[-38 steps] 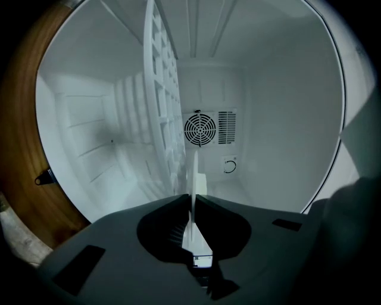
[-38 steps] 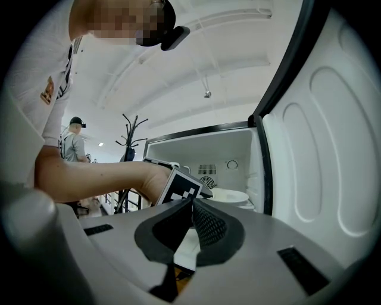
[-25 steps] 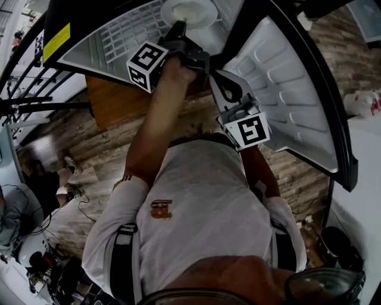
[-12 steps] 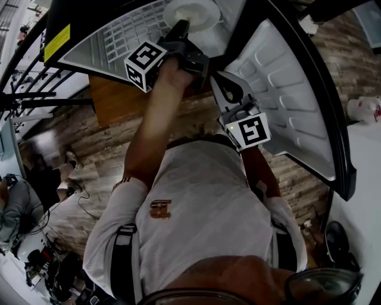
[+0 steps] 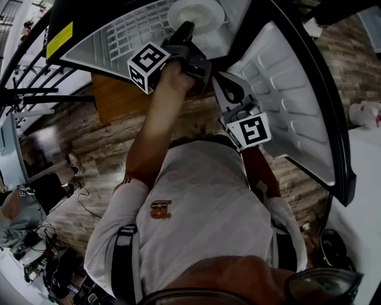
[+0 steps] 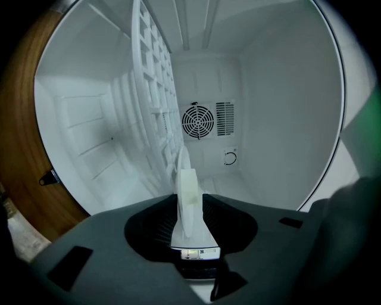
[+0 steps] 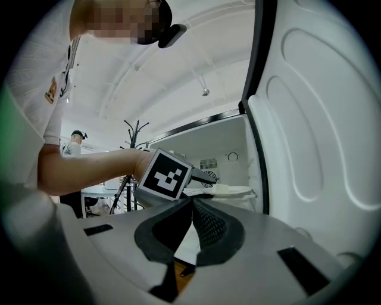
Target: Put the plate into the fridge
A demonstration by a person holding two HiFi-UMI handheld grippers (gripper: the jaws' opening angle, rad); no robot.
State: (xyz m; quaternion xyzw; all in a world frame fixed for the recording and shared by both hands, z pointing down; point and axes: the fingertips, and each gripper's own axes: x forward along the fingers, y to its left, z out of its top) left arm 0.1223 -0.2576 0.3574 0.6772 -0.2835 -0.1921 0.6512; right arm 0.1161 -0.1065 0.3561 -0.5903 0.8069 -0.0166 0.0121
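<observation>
The white plate (image 5: 195, 13) lies on the white wire shelf (image 5: 128, 33) inside the open fridge. My left gripper (image 5: 186, 30) reaches in to the plate's near rim. In the left gripper view the plate (image 6: 187, 189) shows edge-on between the jaws of my left gripper (image 6: 189, 205). The jaws have just been opening, and a dark gap shows on each side of the rim. My right gripper (image 5: 221, 80) hangs back by the fridge door, shut and empty, its tips (image 7: 191, 201) touching. The plate (image 7: 233, 190) is also visible in the right gripper view.
The fridge door (image 5: 292, 89) stands open to the right, its moulded inner side (image 7: 315, 119) close to my right gripper. A round fan grille (image 6: 197, 121) sits on the fridge's back wall. A wooden cabinet (image 5: 116, 98) is at the left and a white counter (image 5: 363, 196) at the right.
My left gripper stays at the plate's rim on the shelf and my right gripper keeps its place by the door. The head view has drifted slightly.
</observation>
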